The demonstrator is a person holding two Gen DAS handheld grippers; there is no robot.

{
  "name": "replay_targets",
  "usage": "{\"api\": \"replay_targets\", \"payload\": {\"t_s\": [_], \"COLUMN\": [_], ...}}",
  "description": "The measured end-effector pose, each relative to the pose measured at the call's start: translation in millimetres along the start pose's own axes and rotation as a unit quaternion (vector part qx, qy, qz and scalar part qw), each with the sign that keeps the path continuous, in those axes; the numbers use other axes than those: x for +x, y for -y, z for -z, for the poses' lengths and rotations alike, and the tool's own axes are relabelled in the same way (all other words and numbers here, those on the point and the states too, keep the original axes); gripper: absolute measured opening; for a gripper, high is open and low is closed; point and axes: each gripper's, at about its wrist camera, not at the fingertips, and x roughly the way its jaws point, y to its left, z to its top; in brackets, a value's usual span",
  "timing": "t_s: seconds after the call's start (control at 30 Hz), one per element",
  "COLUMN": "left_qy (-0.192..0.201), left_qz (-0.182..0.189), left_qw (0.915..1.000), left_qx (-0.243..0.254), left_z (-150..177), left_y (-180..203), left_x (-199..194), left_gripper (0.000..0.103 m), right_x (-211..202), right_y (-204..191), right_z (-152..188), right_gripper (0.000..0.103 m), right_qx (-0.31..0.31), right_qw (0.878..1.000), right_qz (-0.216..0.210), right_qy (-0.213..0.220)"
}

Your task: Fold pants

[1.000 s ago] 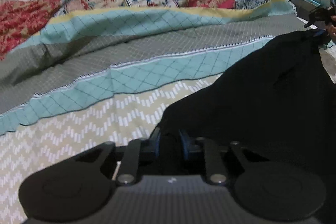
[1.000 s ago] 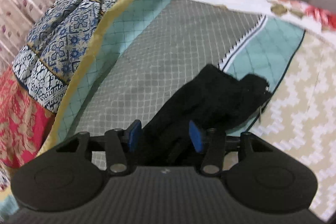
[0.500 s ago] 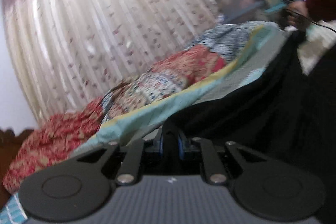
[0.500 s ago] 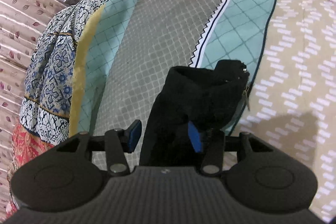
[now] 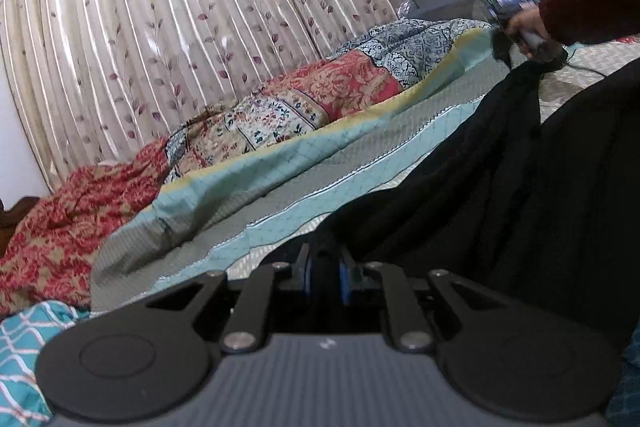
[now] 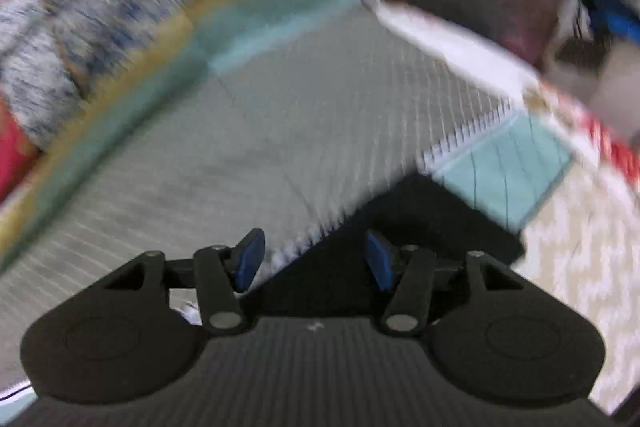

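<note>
Two blue pads of the left gripper [image 5: 325, 277] pinch the black pants [image 5: 520, 195], lifted off the bed [image 5: 280, 187]. The right gripper [image 6: 312, 259] tilts down, its jaws just opening, half wide, with pants lying loose between them.

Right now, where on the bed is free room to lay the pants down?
Free: the grey band of the bedspread, between the heaped quilt and the black pants. The beige zigzag part beside the pants is bare too. Crowded: the quilt side by the curtain.

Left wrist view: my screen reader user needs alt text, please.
The left gripper is shut on black pants draped over a patterned bed cover. A sleeved hand holds their far end; curtains hang behind.
</note>
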Motion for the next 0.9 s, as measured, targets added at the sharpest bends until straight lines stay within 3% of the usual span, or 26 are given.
{"api": "replay_targets", "payload": {"t_s": [0.03,0.1,0.17,0.33,0.57,0.73,0.9], "left_qy": [-0.001,-0.005,-0.009,-0.001,0.013,0.025,0.012], "left_qz": [0.0,0.0,0.002,0.0,-0.009,-0.009,0.009], "left_qw": [1.0,0.9999,0.9998,0.9995,0.9982,0.9981,0.9986], "left_qx": [-0.003,-0.01,-0.019,-0.032,-0.058,-0.056,-0.051], "left_z": [0,1,1,-4,-12,-13,2], "left_y": [-1,-4,-6,-11,-26,-30,-25], "left_x": [1,1,2,-3,-24,-53,-79], "left_gripper": [0.012,0.012,0.012,0.012,0.012,0.012,0.013], "right_x": [13,13,7,-41,-103,-157,-192], "right_y": [7,16,23,69,132,198,277], "right_z": [6,16,17,1,-8,32,101], "right_gripper": [0.045,0.014,0.006,0.005,0.004,0.004,0.004], "right_qx": [0.012,0.009,0.007,0.103,0.17,0.207,0.229], "right_qw": [1.0,1.0,1.0,0.986,0.964,0.951,0.946], "right_qz": [0.006,0.016,0.006,-0.094,-0.154,-0.174,-0.172], "right_qy": [-0.02,0.009,0.018,0.097,0.131,0.147,0.149]}}
